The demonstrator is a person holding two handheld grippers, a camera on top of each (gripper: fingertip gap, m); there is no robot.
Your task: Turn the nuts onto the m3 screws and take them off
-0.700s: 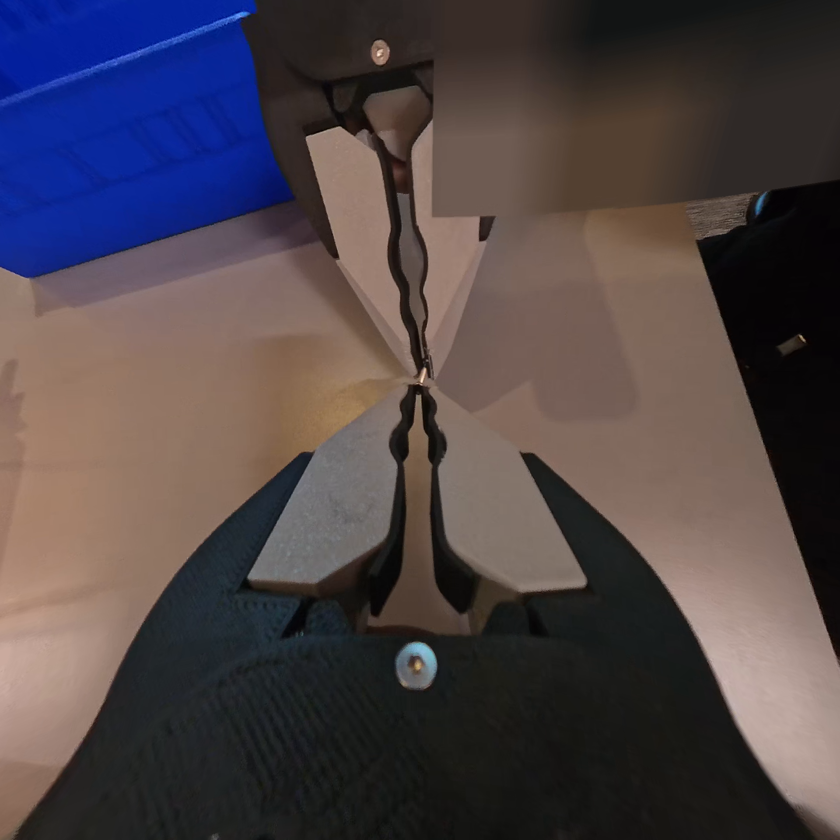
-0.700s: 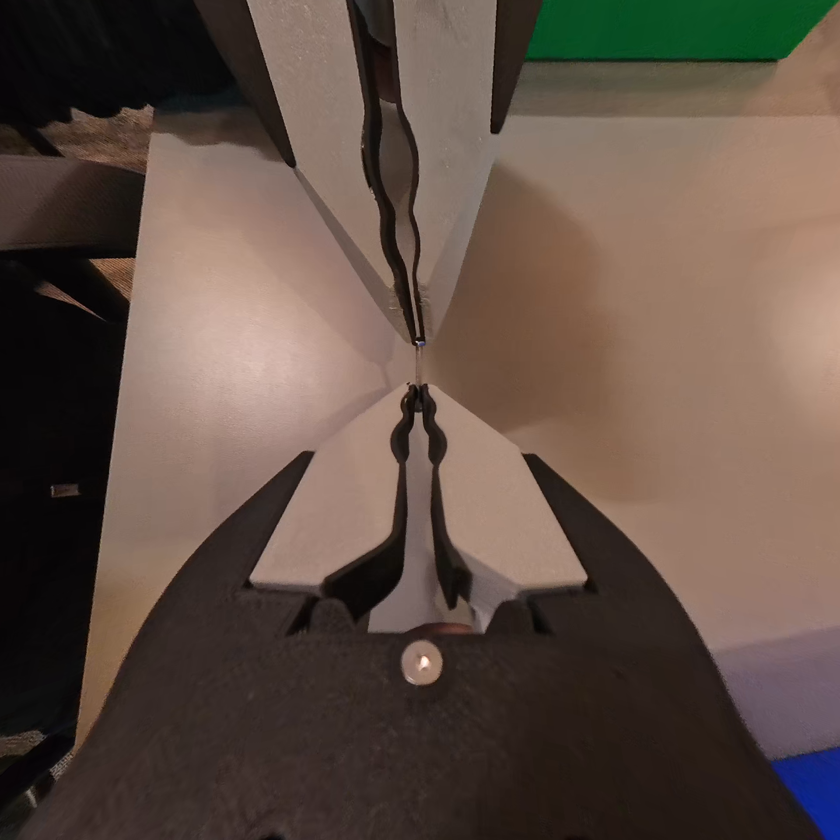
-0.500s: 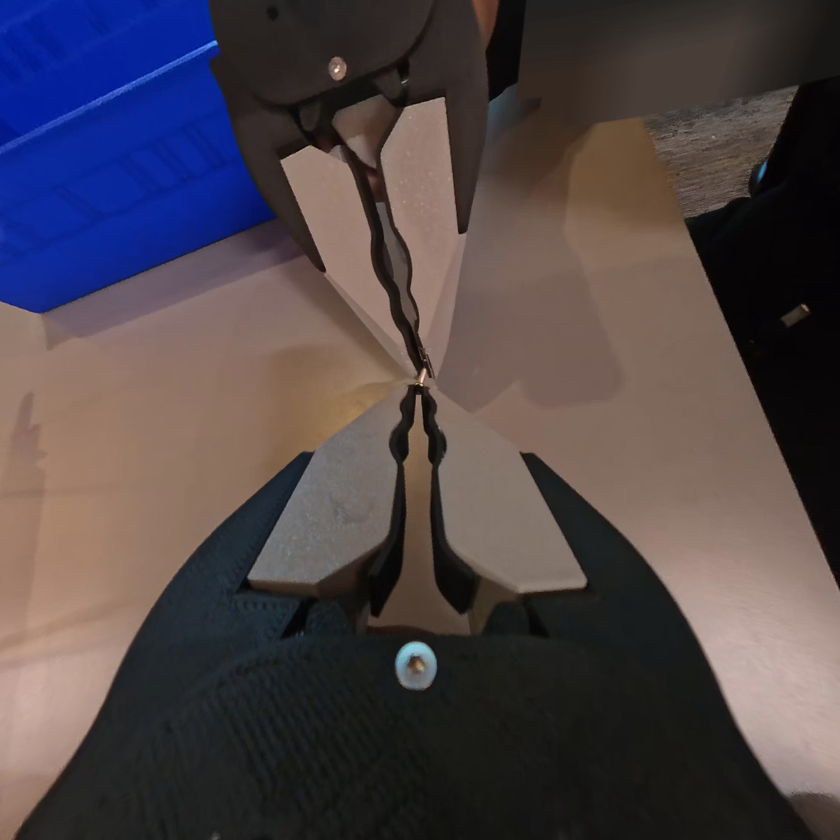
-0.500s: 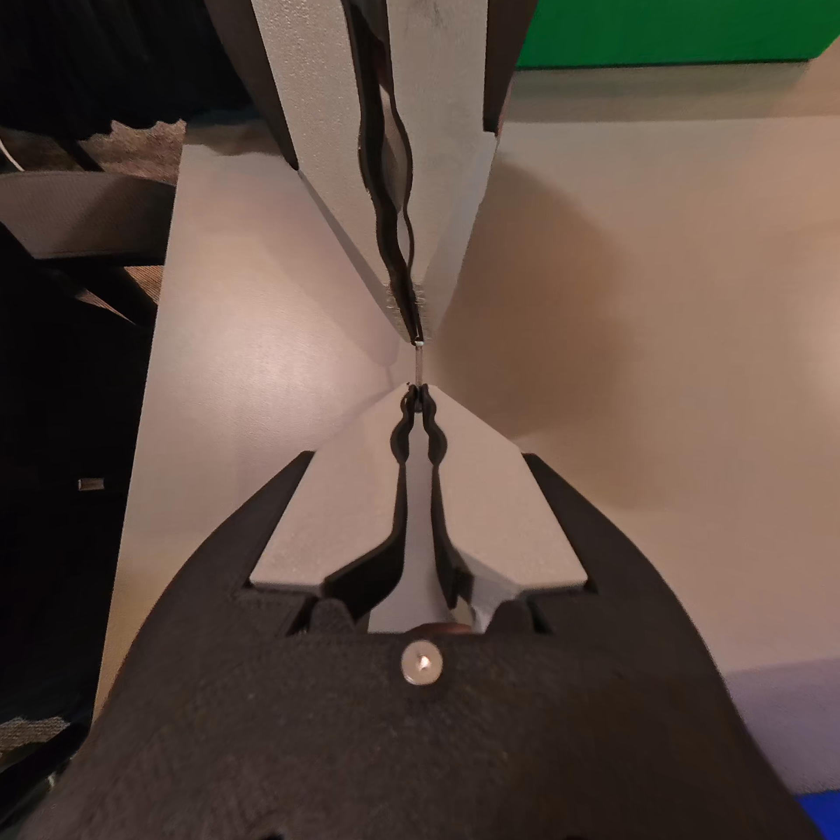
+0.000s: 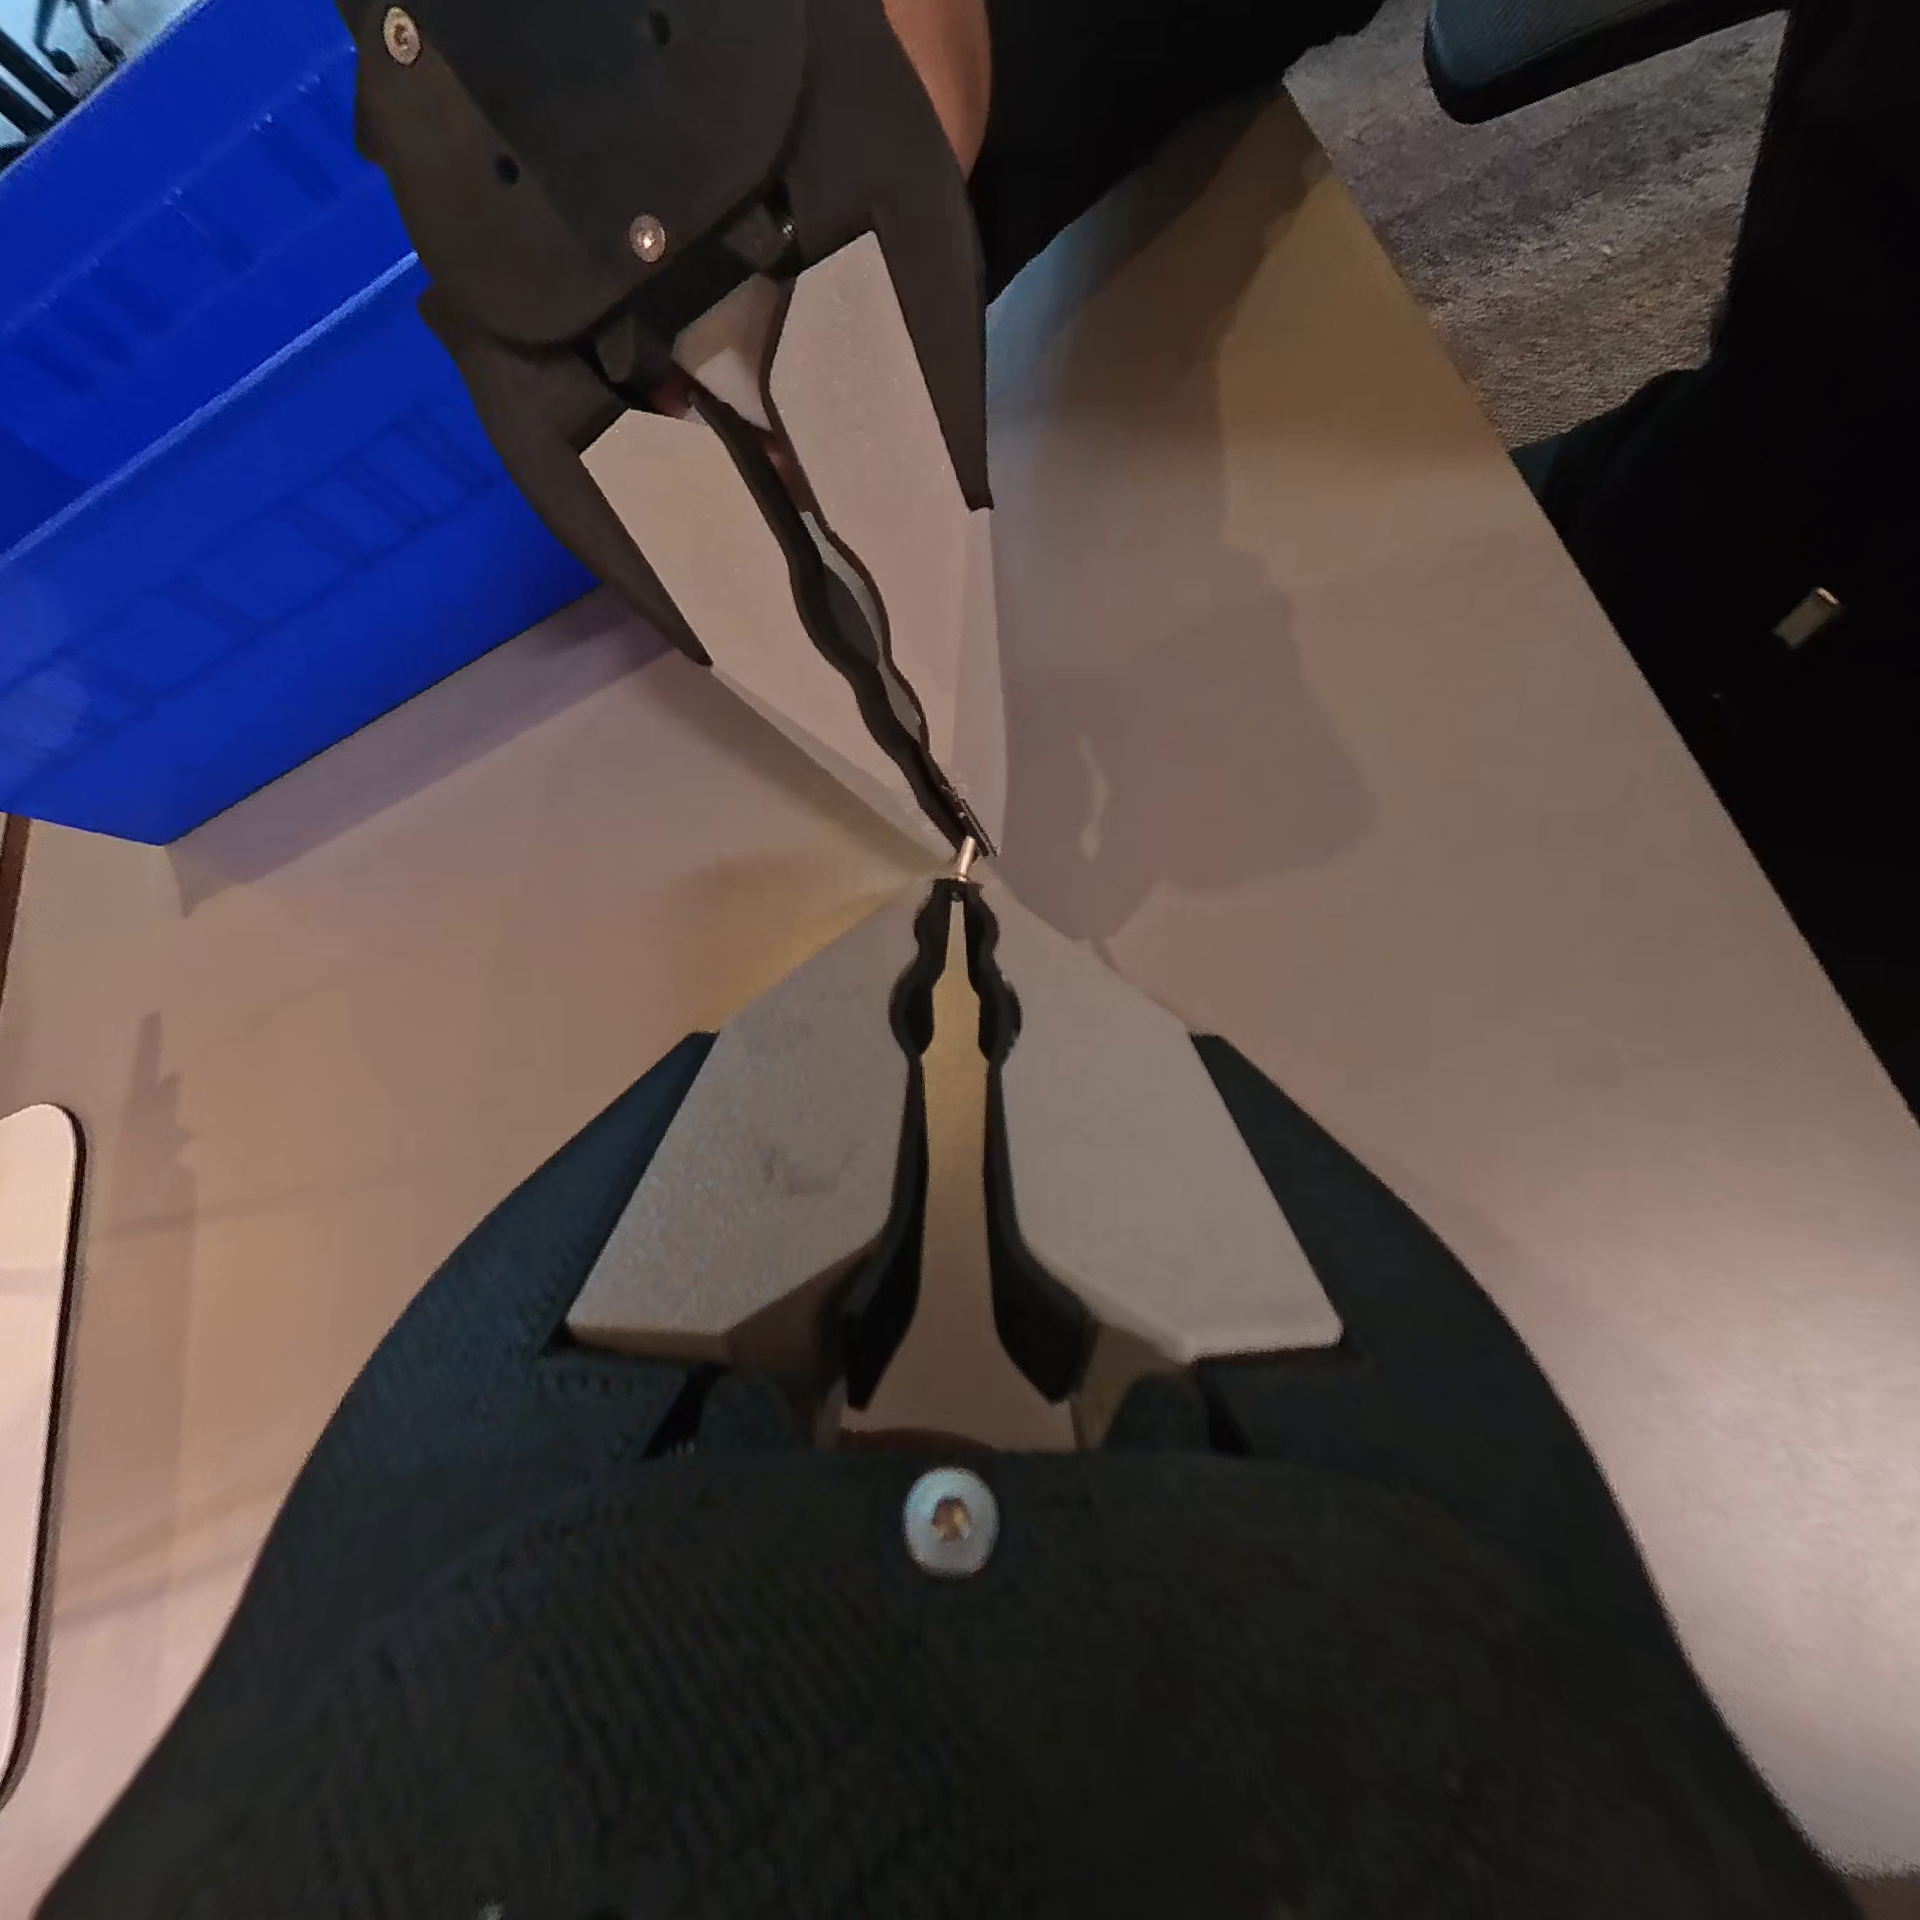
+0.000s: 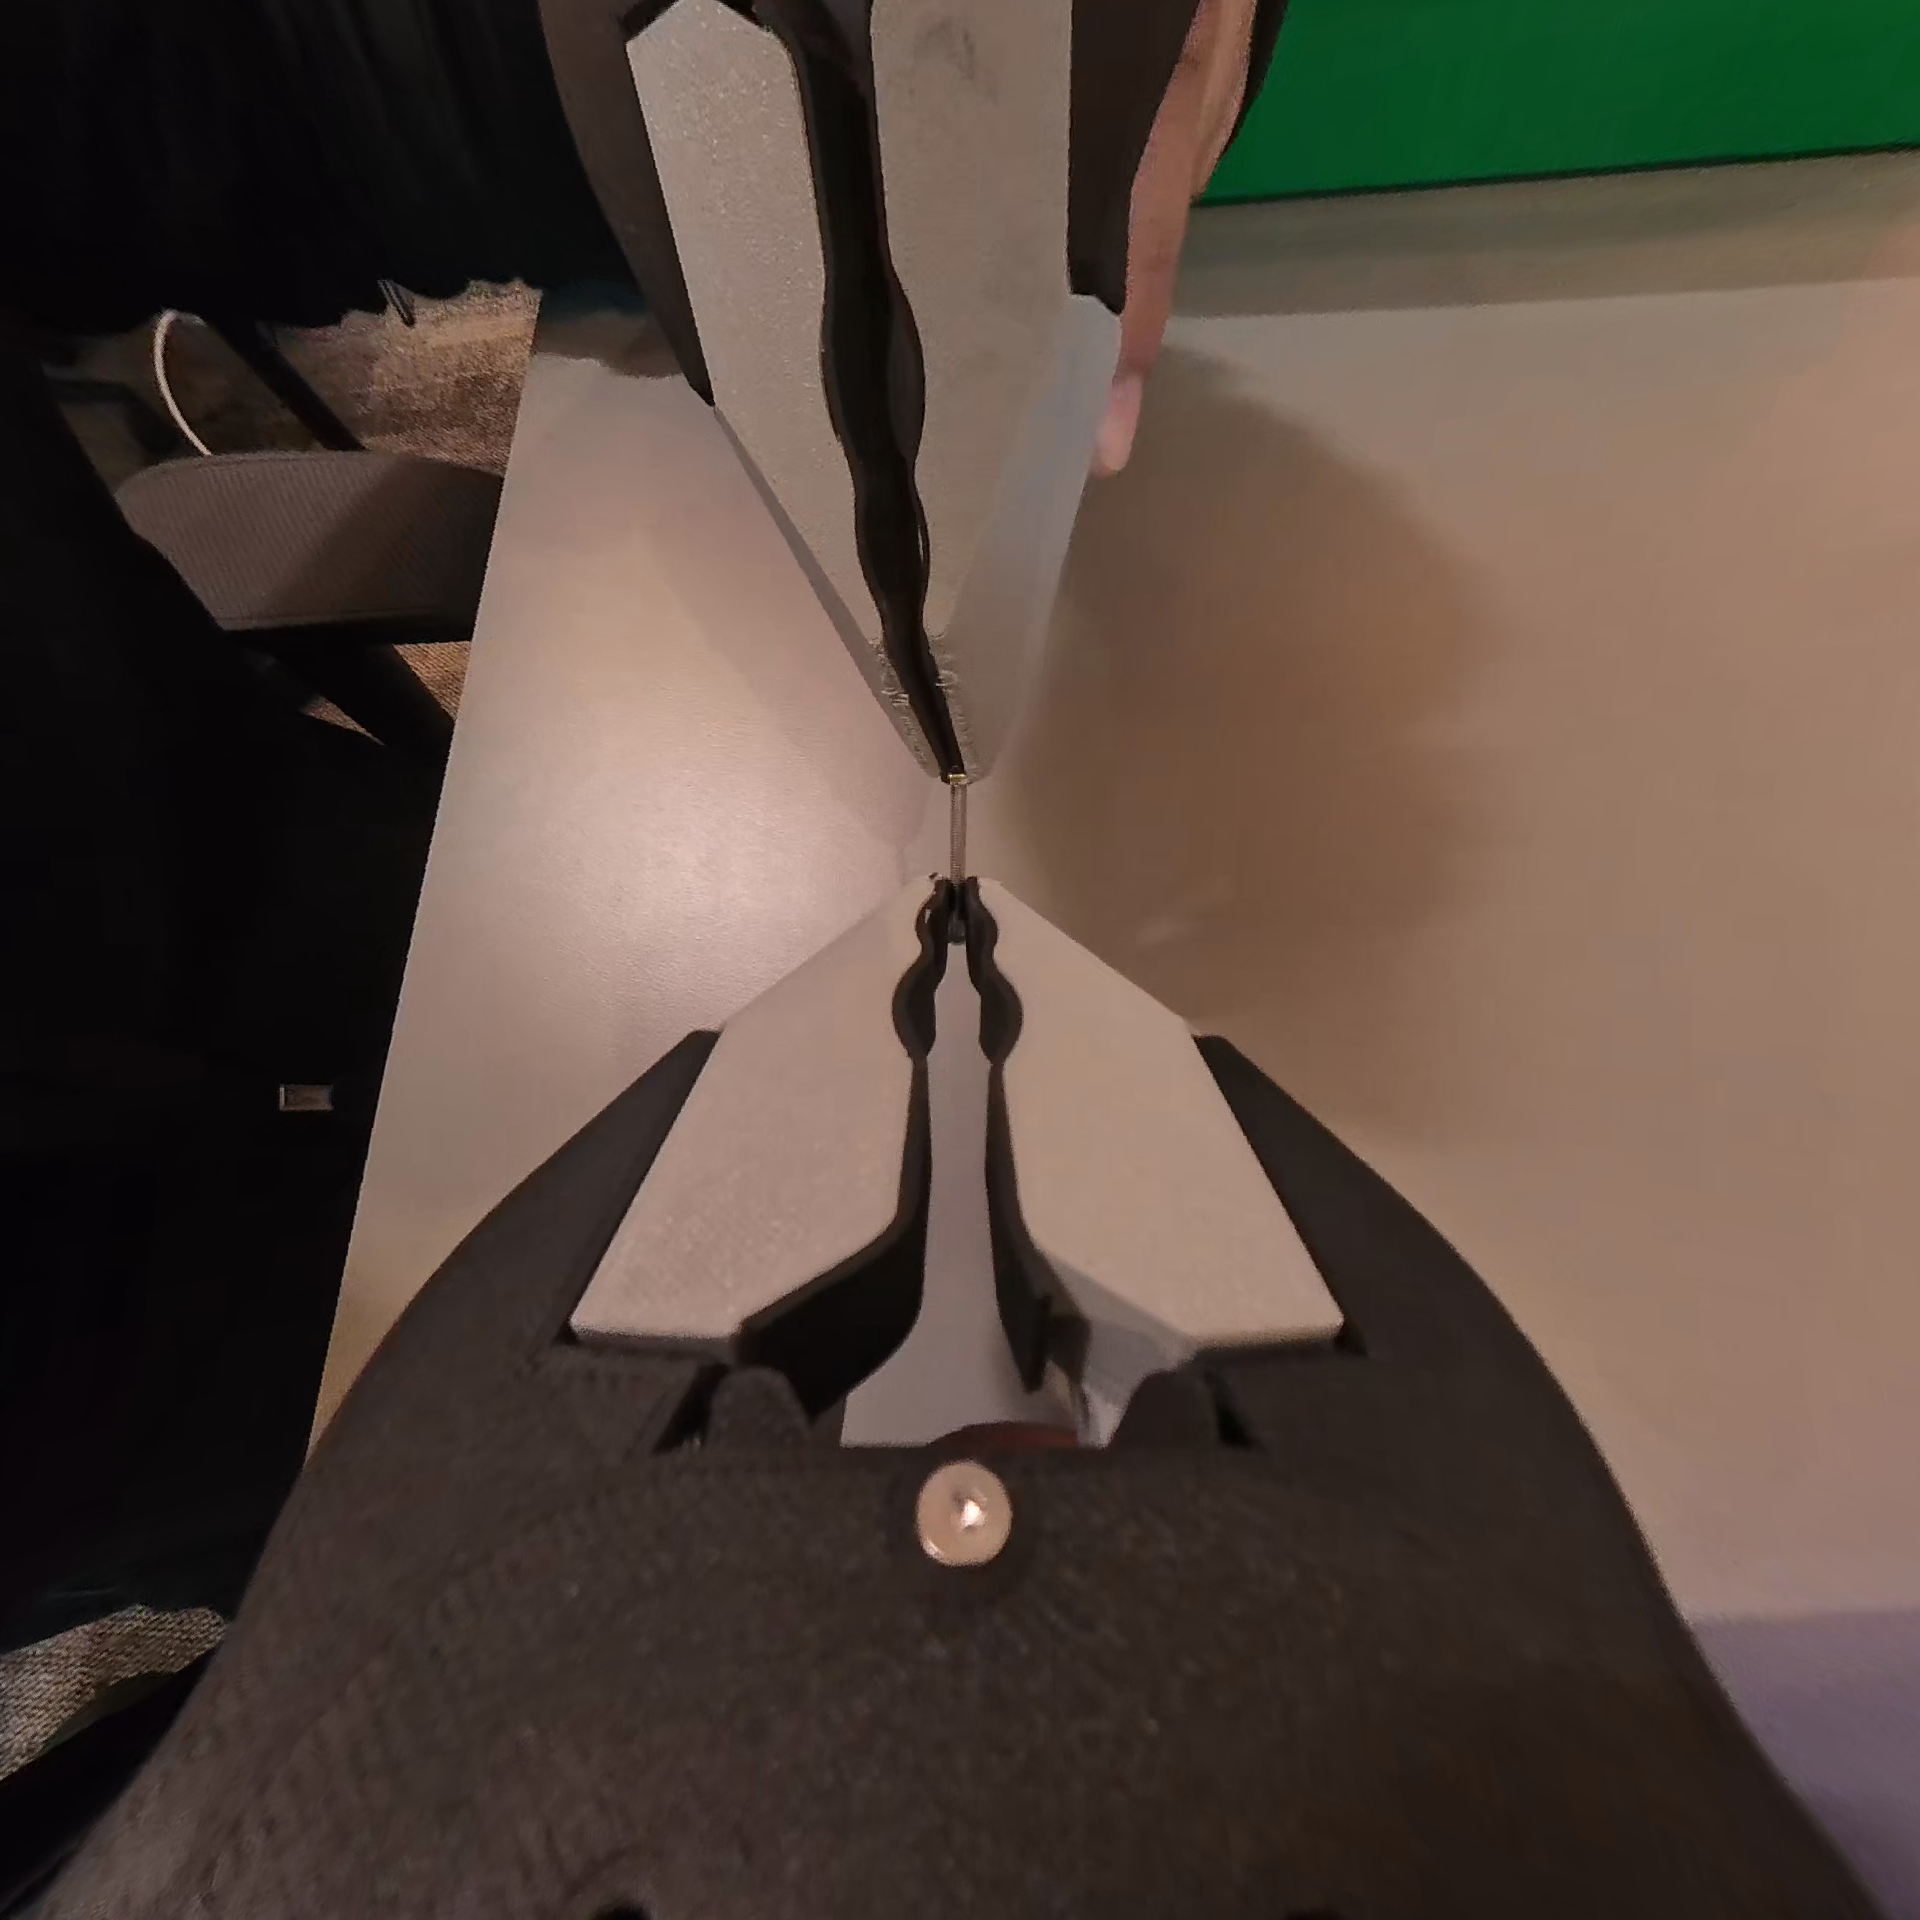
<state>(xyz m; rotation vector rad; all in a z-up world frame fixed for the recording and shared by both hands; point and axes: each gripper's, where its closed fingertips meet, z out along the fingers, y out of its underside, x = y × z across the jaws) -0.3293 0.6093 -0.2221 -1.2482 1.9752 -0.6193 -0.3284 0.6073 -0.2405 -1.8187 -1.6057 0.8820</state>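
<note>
So since the earlier shots the far gripper in the left wrist view has swung over: its black body sits up around 11 o'clock now and its fingers slant down from there instead of hanging nearly straight from 12, with more of the blue plastic crate (image 5: pixel 208 499) showing at 10 o'clock. In that view the left gripper (image 5: pixel 954 885) has its grey fingers pinched together on something tiny at the tips, I'd guess the nut, but it's too small to tell. The thin silver m3 screw (image 5: pixel 967 858) pokes out just past those tips toward 12, running into the tips of the right gripper (image 5: pixel 966 821), both held above the beige tabletop (image 5: pixel 416 1039). Over in the right wrist view the left gripper comes down from 12 more tilted than before, with a bit of a person's hand (image 6: pixel 1127 343) beside it at 1 o'clock. The screw reads clearer here, a short threaded pin bridging the two sets of tips, and the right gripper (image 6: pixel 954 888) is clamped on its near end. Handling-wise I'd say this thing is featherlight, rigid and slick metal, so it'll pop out or cock sideways easily; best to grip the screw by its end and the nut across its flats, keeping both dead in line.
</note>
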